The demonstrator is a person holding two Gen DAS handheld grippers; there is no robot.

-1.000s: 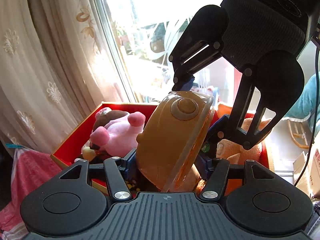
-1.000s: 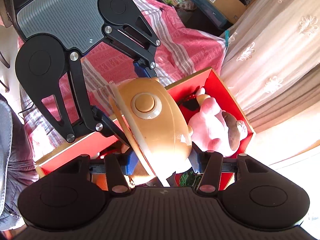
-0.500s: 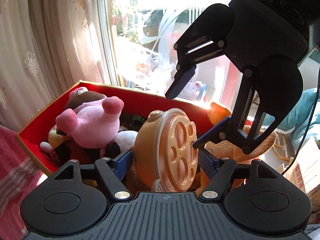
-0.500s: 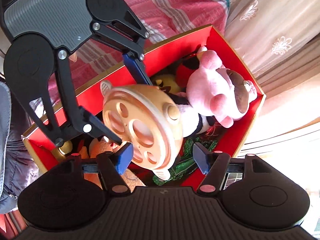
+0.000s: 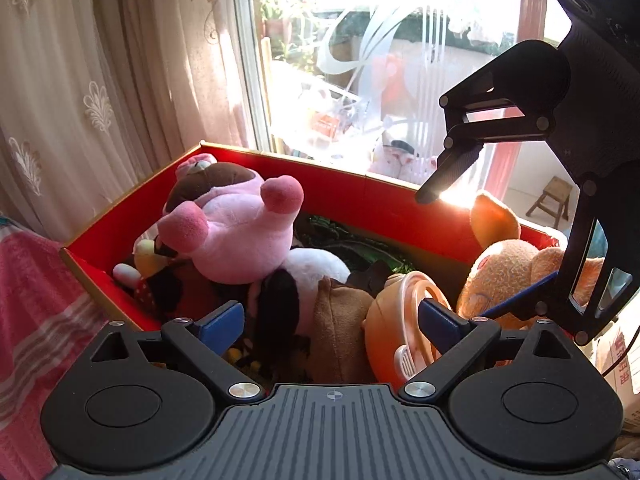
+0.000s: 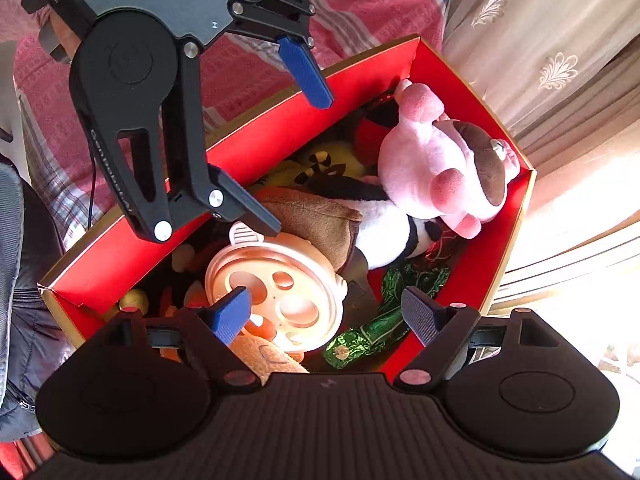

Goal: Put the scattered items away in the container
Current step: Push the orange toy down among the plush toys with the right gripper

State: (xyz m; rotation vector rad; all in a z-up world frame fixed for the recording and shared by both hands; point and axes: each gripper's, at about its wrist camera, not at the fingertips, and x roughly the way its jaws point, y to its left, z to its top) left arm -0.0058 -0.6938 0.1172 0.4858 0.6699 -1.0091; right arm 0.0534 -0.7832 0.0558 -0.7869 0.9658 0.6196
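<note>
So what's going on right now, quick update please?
Both hand-held grippers open: left, right. Orange plastic toy lies loose in the red box among plush toys. Nothing in the way.

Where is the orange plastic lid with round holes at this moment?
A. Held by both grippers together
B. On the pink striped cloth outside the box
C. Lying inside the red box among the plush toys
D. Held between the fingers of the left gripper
C: the orange plastic lid lies in the red box beside the brown plush; the left gripper and the right gripper are both open.
</note>
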